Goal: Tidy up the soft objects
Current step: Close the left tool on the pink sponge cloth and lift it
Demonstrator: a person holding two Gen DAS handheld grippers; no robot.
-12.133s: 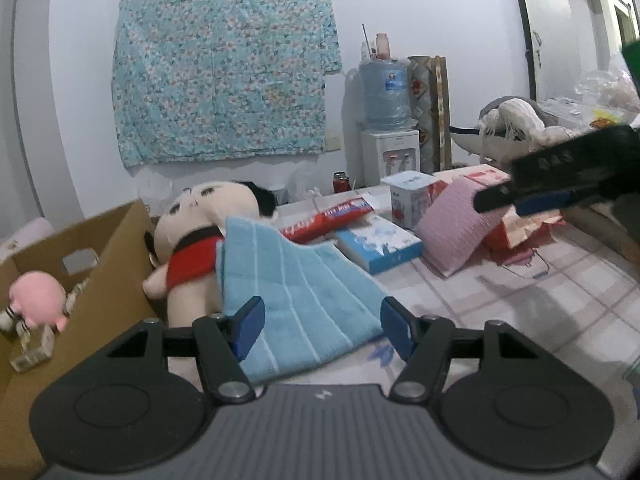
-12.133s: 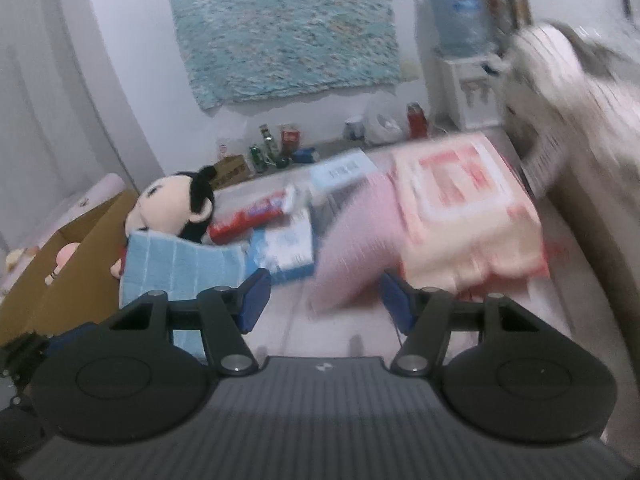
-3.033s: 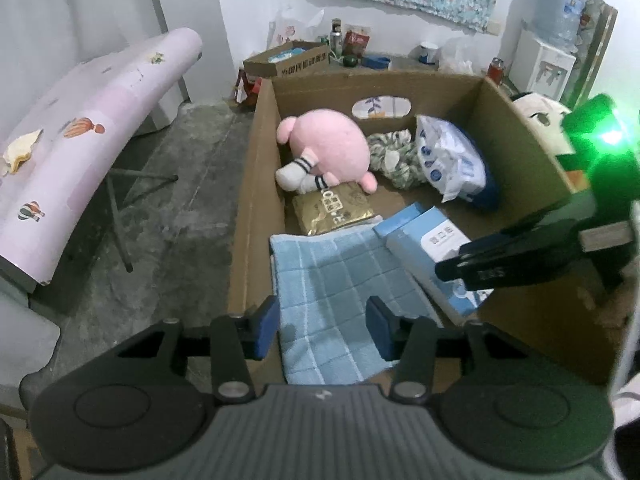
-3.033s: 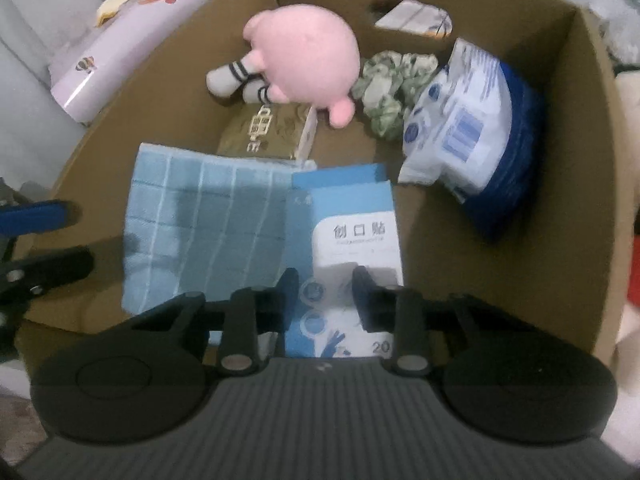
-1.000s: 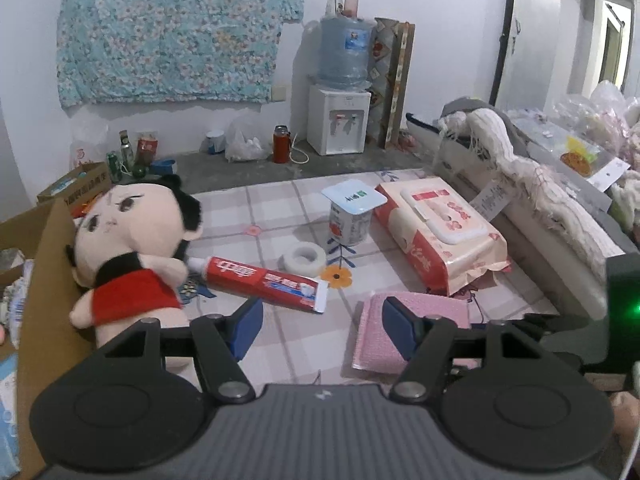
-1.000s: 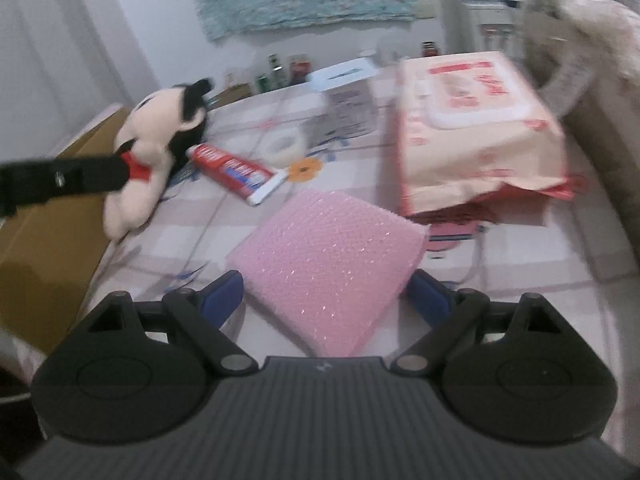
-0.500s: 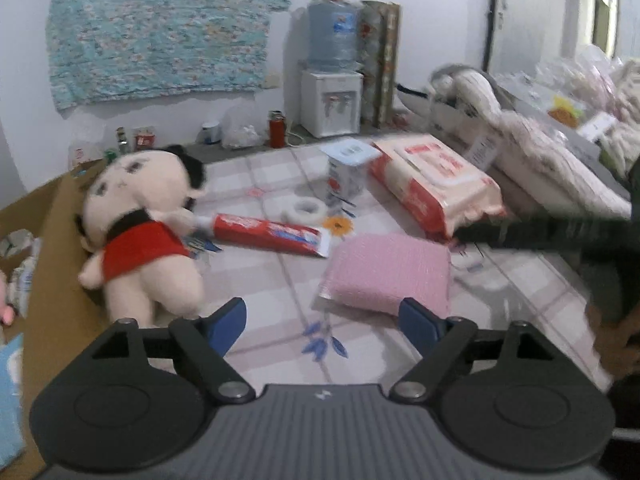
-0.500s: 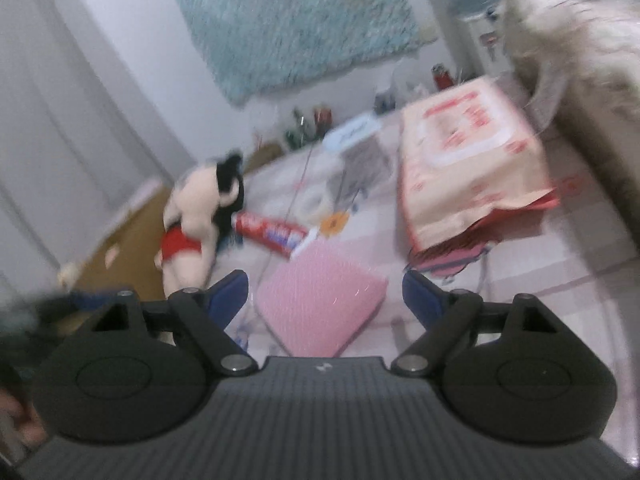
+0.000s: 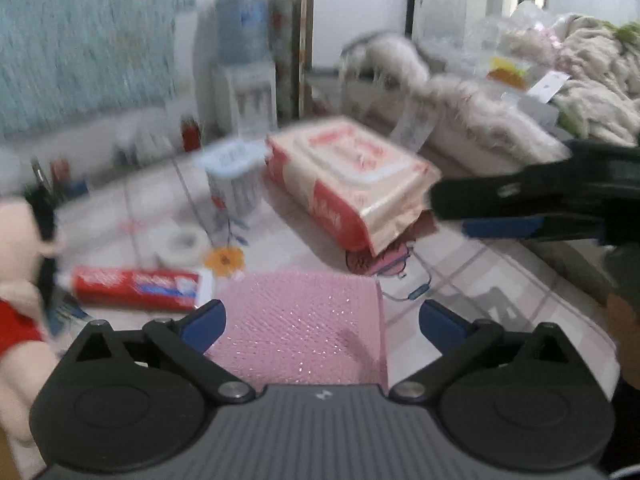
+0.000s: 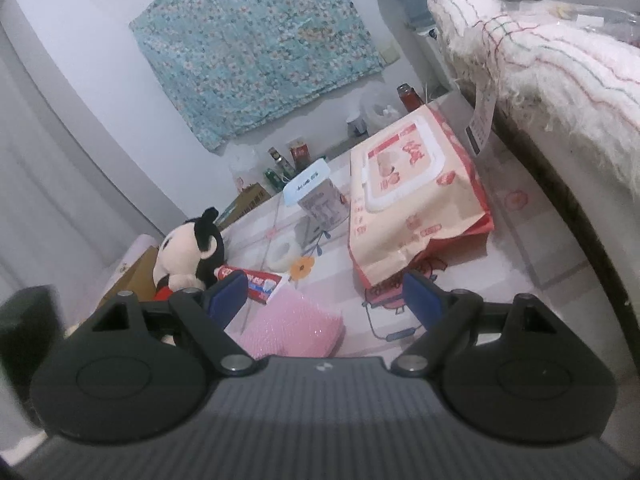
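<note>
Left gripper [image 9: 320, 318]: I see its jaws just widened, released, straddling the pink sponge pad [image 9: 304, 328].
Right gripper [image 10: 322, 292]: released, empty, above the floor [image 10: 516, 248].

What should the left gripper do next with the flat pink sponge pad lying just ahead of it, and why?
Probably ease the left gripper down and forward, then close. Its jaws have just been opening and stand wide; the flat pink textured sponge pad lies flat on the tiled mat between the fingers, not yet pinched. The right gripper is open and empty.
</note>
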